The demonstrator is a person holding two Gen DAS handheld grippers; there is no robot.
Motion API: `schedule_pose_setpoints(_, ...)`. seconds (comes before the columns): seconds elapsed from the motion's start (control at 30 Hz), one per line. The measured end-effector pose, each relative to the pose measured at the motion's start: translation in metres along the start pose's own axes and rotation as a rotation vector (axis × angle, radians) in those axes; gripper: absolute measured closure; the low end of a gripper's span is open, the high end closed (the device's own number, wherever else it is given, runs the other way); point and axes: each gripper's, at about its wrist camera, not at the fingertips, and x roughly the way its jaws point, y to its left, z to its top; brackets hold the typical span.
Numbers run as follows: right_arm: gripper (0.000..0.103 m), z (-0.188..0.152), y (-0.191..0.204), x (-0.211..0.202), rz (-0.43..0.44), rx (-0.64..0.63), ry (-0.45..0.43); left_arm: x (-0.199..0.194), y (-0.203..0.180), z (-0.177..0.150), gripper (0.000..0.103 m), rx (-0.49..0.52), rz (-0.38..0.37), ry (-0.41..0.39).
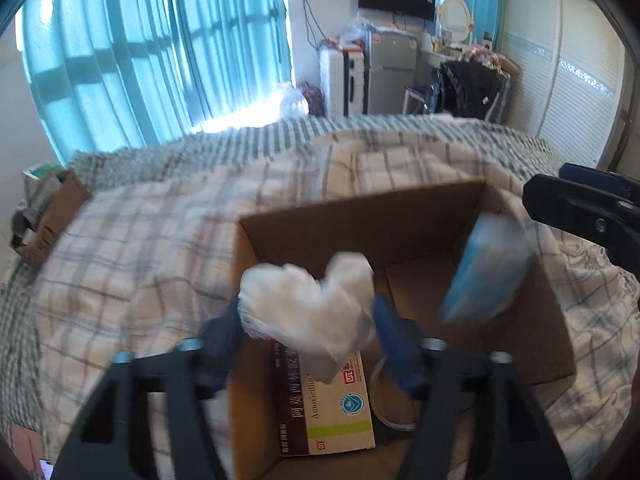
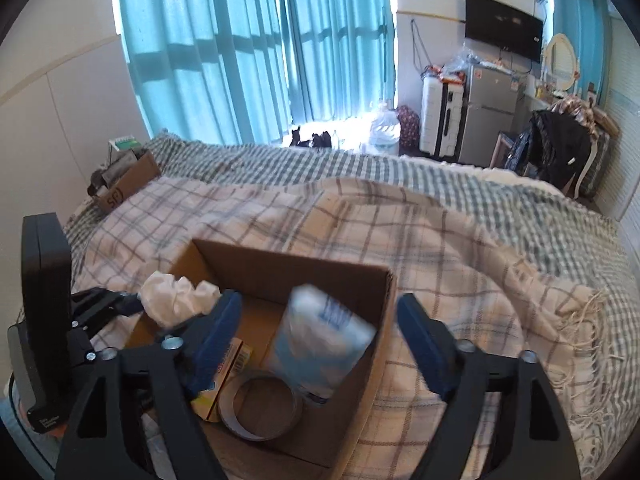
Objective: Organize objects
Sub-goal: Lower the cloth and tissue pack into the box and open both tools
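An open cardboard box (image 1: 360,216) sits on the plaid bed cover; it also shows in the right wrist view (image 2: 296,268). My left gripper (image 1: 306,316) is shut on a crumpled white plastic bag (image 1: 308,304) and holds it over the box's left part; the bag also shows in the right wrist view (image 2: 176,294). My right gripper (image 2: 320,324) is open over the box. A blurred blue tissue pack (image 2: 320,340) is between its fingers, apart from them, inside the box; it also shows in the left wrist view (image 1: 486,270). A medicine carton (image 1: 324,408) and a tape roll (image 2: 262,404) lie in the box.
The plaid blanket (image 2: 440,248) covers the bed all around the box. A second small cardboard box (image 2: 128,178) with items stands at the far left bed edge. Beyond the bed are curtains, a suitcase, a small fridge (image 2: 488,116) and a chair with clothes.
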Motion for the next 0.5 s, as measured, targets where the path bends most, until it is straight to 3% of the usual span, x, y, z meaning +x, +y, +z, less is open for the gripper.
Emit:
schedule_pose_setpoints(0.03, 0.015, 0.002, 0.001, -0.007, -0.006, -0.002, -0.012, -0.013, -0.001, 0.002, 0.017, 0.007, 0.01, -0.031)
schedule_pose_setpoints(0.13, 0.015, 0.009, 0.009, -0.041, -0.018, -0.015, -0.053, -0.049, -0.003, 0.007, 0.011, 0.029, 0.023, -0.079)
schedule_pose_setpoints(0.3, 0.012, 0.011, 0.023, -0.106, -0.029, -0.046, -0.099, -0.104, 0.001, 0.006, 0.008, 0.017, 0.022, -0.127)
schedule_pose_setpoints(0.5, 0.01, -0.02, 0.038, -0.169, -0.051, -0.094, -0.116, -0.138, 0.007, -0.03, 0.007, -0.037, 0.024, -0.122)
